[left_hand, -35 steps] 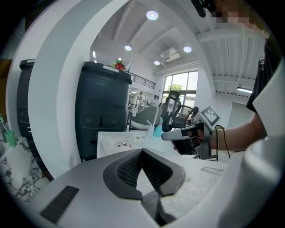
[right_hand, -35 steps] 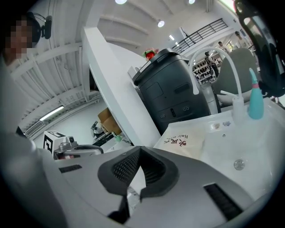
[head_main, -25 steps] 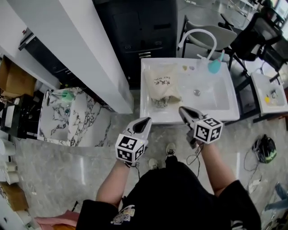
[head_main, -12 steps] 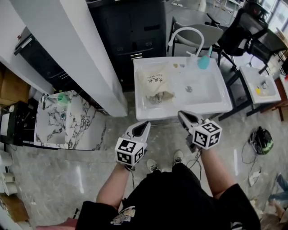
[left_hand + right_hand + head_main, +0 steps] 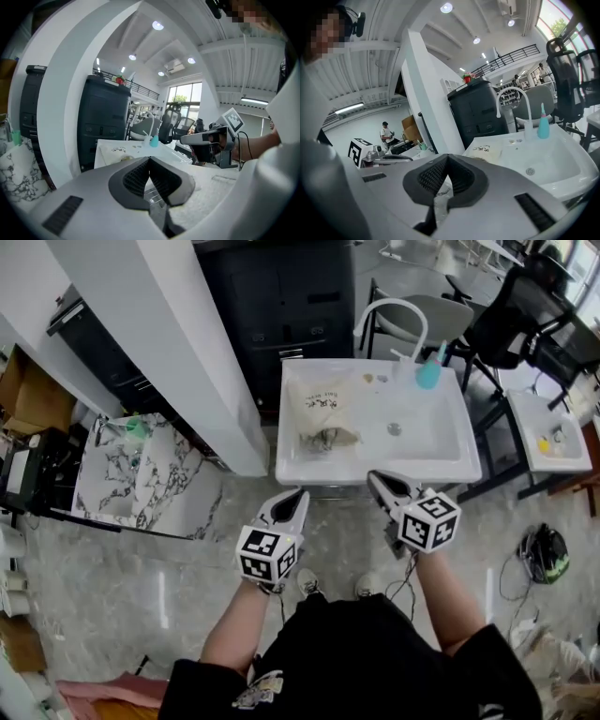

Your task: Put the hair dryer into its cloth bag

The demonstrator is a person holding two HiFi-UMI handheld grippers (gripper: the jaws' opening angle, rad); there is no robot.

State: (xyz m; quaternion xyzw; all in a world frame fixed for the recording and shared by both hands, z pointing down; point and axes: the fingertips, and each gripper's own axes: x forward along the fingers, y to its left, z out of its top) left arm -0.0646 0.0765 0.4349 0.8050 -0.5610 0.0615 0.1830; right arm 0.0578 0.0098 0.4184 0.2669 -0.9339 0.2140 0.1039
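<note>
Flat in the left half of the white sink (image 5: 441,463): cloth bag (image 5: 323,407), something dark at its near mouth, likely the hair dryer (image 5: 326,438), hard to tell. Just short of the near rim, left gripper (image 5: 301,492) and right gripper (image 5: 373,475), jaws pressed together, empty. Advisable: spread jaws before reaching; pinch one mouth edge, lift it wide.
</note>
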